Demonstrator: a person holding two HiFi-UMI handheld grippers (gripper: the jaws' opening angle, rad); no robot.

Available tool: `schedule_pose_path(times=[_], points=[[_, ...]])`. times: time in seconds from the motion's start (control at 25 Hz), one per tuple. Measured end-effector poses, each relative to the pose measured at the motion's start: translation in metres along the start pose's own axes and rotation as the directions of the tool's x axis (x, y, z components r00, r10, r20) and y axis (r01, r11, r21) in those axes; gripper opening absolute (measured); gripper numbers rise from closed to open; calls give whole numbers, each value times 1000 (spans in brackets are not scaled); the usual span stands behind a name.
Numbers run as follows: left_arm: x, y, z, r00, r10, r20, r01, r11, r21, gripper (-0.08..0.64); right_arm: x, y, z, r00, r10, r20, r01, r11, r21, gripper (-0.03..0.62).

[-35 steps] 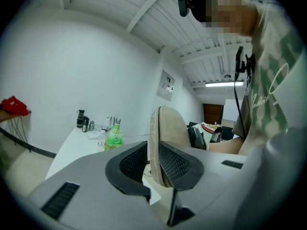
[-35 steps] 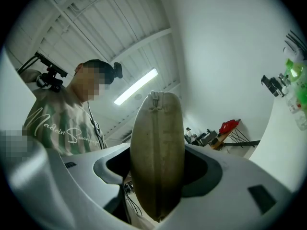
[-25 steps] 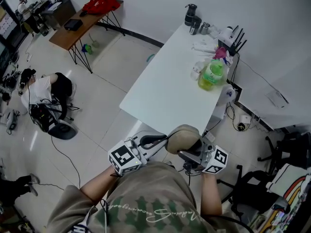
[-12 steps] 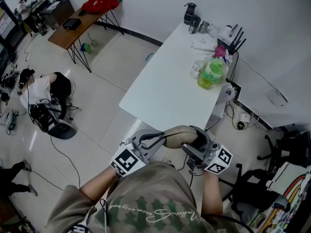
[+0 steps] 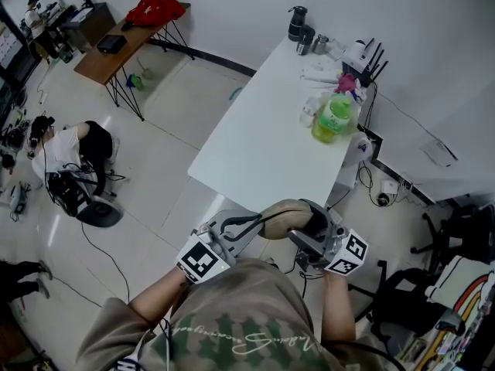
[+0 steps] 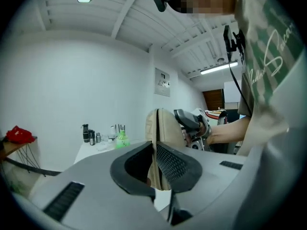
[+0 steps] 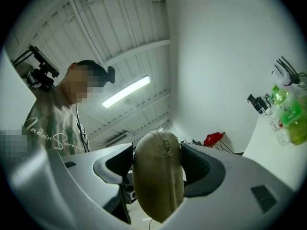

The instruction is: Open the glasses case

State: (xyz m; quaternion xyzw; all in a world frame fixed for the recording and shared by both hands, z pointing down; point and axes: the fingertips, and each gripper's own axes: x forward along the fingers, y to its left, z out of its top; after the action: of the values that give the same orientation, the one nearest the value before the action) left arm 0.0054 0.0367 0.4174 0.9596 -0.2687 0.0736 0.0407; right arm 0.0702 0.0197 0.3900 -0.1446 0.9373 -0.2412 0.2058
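Note:
The tan, rounded glasses case (image 5: 285,215) is held in the air in front of my body, short of the white table (image 5: 263,141). My right gripper (image 5: 308,230) is shut on the case's right end; in the right gripper view its pads press both sides of the case (image 7: 158,190). My left gripper (image 5: 259,224) comes in from the left. Its narrow jaws close on the case's thin edge by the seam (image 6: 163,128), and they have just been opening a little with that edge still between them. The right gripper (image 6: 192,123) shows behind the case there.
At the table's far end stand a green bottle (image 5: 329,118), a dark flask (image 5: 295,23), cups and a router (image 5: 363,52). A person (image 5: 69,141) sits on the floor at left. A wooden side table (image 5: 116,49) carries a red bag (image 5: 155,10). Cables and chairs lie at right.
The left gripper has rolled, its marker cube turning and shifting slightly. The case has turned from a rounder face to a flatter, more edge-on shape. The right gripper has barely moved.

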Motion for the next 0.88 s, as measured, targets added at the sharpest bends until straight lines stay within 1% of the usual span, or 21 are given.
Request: schedule_pose_path(times=[0.08,0.12,0.2,0.24,0.28,0.32,0.36,0.44,0.52,0.56,0.6,0.64,0.68,0.76,0.8,0.88], points=[[-1,-2,5,1000,-31,2,31,999,-32,32,-1,-4,1,999,3,32,-5,999,44,302],[-1,-2,5,999,-41,-9,40,999,-17,32,-1,-5,0,1000,6,30,-7,998,60,301],[-3,-1,1,998,-50,-49,54,996,74,32,1,-6,-7,1000,8,-7,-7,998,62,302],[-4,-2,-2,996,-57,-66,64,993,103,32,2,-6,-11,1000,8,-25,-6,998,62,302],[-4,-4,-3,994,-71,-78,80,990,114,32,4,-6,-14,999,7,-40,-5,998,63,306],[-4,-7,-5,992,-89,-88,99,988,116,32,5,-6,-18,998,2,-57,1,998,58,339],[-3,-11,-7,990,-104,-96,115,987,116,32,6,-7,-22,997,-10,-77,13,999,41,353],[1,-14,-10,989,-108,-96,117,989,93,34,4,-13,-25,994,-43,-98,45,999,15,351],[3,-11,-12,993,-97,-70,98,995,18,34,1,-18,-22,995,-61,-80,65,997,43,351],[5,-9,-12,995,-84,-62,84,996,-5,35,1,-20,-20,995,-68,-71,72,996,53,351],[6,-7,-12,996,-64,-65,65,998,3,35,0,-21,-19,995,-76,-67,79,995,52,351],[8,-6,-12,996,-37,-80,41,998,43,35,0,-22,-19,994,-86,-66,89,995,42,350],[10,-6,-13,995,-6,-101,17,995,101,35,1,-23,-18,993,-98,-68,100,995,28,350],[12,-4,-14,989,52,-141,-21,978,209,71,2,-21,-18,990,-116,-84,115,993,-13,350],[12,-2,-14,986,69,-152,-31,970,241,91,3,-19,-18,988,-122,-99,118,992,-43,350],[12,-1,-14,985,73,-158,-30,966,258,95,5,-15,-18,983,-132,-127,120,988,-99,350]])
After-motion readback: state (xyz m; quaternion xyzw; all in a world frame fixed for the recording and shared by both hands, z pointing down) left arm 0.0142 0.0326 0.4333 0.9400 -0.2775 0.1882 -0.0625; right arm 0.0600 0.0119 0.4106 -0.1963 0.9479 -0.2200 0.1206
